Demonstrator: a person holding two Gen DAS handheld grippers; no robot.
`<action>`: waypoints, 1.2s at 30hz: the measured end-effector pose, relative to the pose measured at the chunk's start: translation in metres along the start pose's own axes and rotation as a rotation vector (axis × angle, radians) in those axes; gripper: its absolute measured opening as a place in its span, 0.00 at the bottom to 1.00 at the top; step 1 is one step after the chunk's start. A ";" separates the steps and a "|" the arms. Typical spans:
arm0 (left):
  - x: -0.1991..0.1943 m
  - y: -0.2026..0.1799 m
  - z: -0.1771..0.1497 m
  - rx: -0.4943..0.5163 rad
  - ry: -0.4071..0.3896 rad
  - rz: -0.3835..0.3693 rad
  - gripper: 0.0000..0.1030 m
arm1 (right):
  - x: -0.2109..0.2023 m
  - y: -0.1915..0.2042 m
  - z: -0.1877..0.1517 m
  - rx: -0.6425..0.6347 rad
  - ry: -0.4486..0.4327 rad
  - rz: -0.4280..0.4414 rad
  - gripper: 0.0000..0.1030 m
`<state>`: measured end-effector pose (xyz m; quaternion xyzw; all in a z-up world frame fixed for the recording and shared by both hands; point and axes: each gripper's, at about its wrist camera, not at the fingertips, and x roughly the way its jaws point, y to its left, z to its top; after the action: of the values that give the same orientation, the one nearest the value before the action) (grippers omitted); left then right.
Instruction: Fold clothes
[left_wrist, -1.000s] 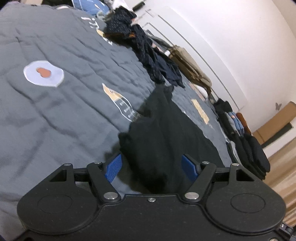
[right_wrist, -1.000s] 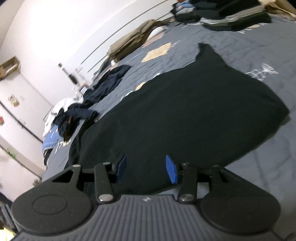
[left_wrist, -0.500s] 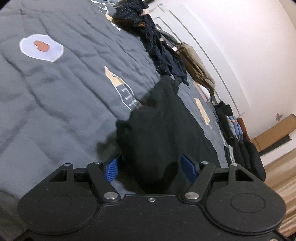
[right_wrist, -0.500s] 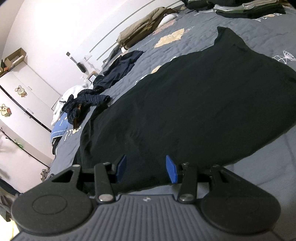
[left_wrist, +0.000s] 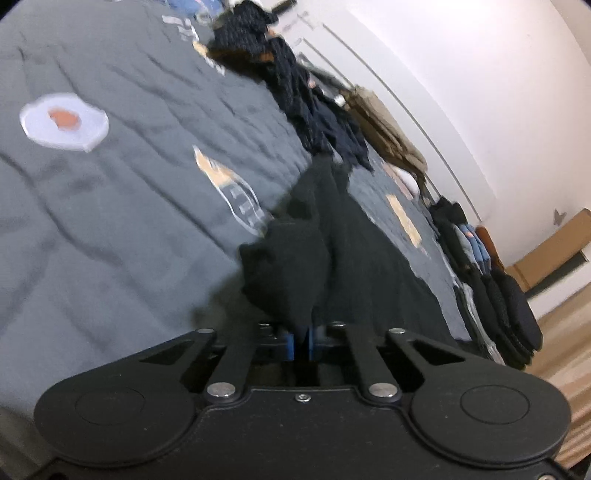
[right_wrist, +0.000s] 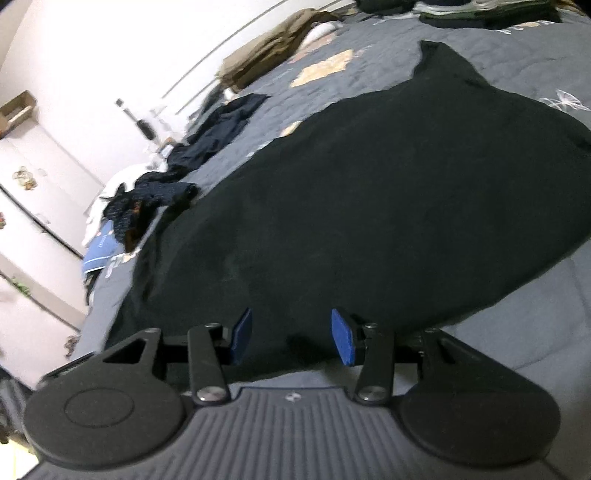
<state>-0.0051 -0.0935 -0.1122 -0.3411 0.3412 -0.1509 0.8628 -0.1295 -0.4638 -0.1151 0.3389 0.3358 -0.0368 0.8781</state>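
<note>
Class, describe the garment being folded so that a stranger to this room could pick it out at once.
Start at the grey quilt covering the bed. In its middle lies a plain black garment, spread flat; the left gripper is shut on one corner. The other clothes sit crumpled or stacked along the quilt's edges.

The black garment (left_wrist: 354, 258) covers the tips of the left tool (left_wrist: 302, 341), so the pinch itself is hidden. In the right view, the garment's right side runs off the frame. The far piles (right_wrist: 461, 11) are cut off at the top, and the wall stickers (right_wrist: 26, 177) are a blur.
</note>
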 end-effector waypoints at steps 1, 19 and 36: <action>-0.003 0.000 0.003 -0.003 -0.006 -0.009 0.05 | 0.002 -0.005 0.000 0.009 -0.012 -0.024 0.45; -0.024 0.017 0.029 -0.065 -0.012 0.041 0.24 | 0.003 -0.035 0.008 0.057 -0.069 -0.128 0.45; -0.032 -0.006 0.038 0.240 -0.097 0.148 0.36 | 0.009 -0.027 0.006 0.029 -0.069 -0.165 0.45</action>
<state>-0.0020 -0.0639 -0.0718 -0.2162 0.3027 -0.1102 0.9217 -0.1271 -0.4874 -0.1327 0.3214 0.3315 -0.1256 0.8781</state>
